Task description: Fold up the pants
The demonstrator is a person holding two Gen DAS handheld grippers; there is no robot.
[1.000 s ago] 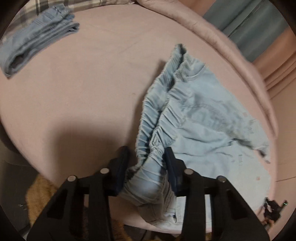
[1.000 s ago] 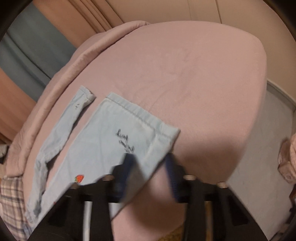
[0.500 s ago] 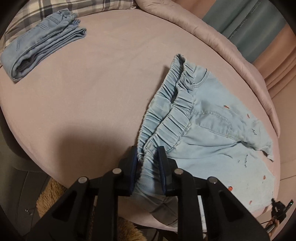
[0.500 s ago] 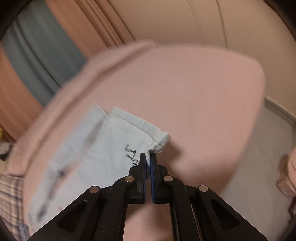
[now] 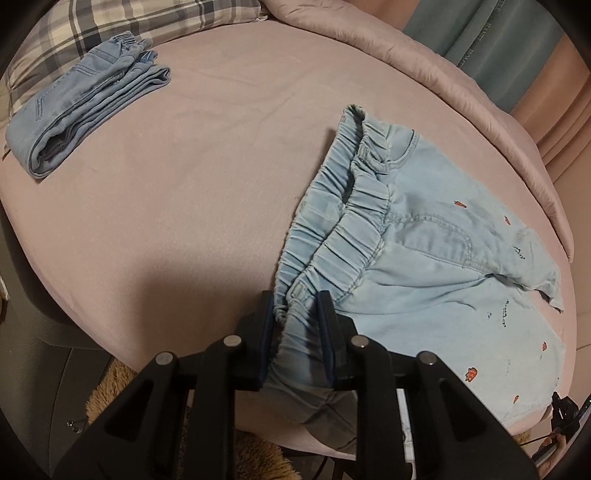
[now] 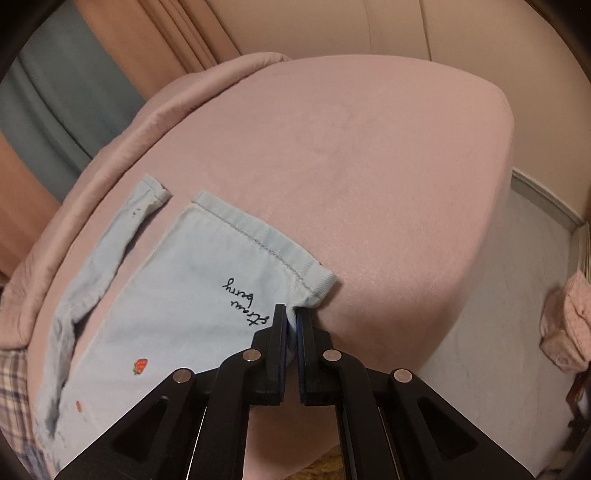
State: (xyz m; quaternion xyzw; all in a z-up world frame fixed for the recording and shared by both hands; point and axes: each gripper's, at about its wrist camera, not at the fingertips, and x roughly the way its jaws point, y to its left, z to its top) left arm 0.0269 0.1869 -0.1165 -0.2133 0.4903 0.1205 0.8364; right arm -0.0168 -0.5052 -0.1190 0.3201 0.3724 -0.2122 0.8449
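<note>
Light blue denim pants (image 5: 424,258) with small strawberry prints lie spread on the pink bed (image 5: 184,184). My left gripper (image 5: 295,306) is shut on the gathered elastic waistband (image 5: 332,236) at the bed's near edge. In the right wrist view, my right gripper (image 6: 291,317) is shut on the near corner of one leg hem (image 6: 258,240), beside the black "strawberry" lettering. The other leg (image 6: 107,258) lies narrow and twisted to the left.
A folded pair of darker jeans (image 5: 85,110) lies at the far left by a plaid pillow (image 5: 129,33). A pink duvet (image 5: 461,92) is bunched along the far edge by curtains. A furry brown rug (image 5: 110,387) and grey floor (image 6: 517,332) lie below the bed.
Both grippers have closed: the left on the waistband, the right on the hem corner. The pants now lie flatter and more spread on the bed.
</note>
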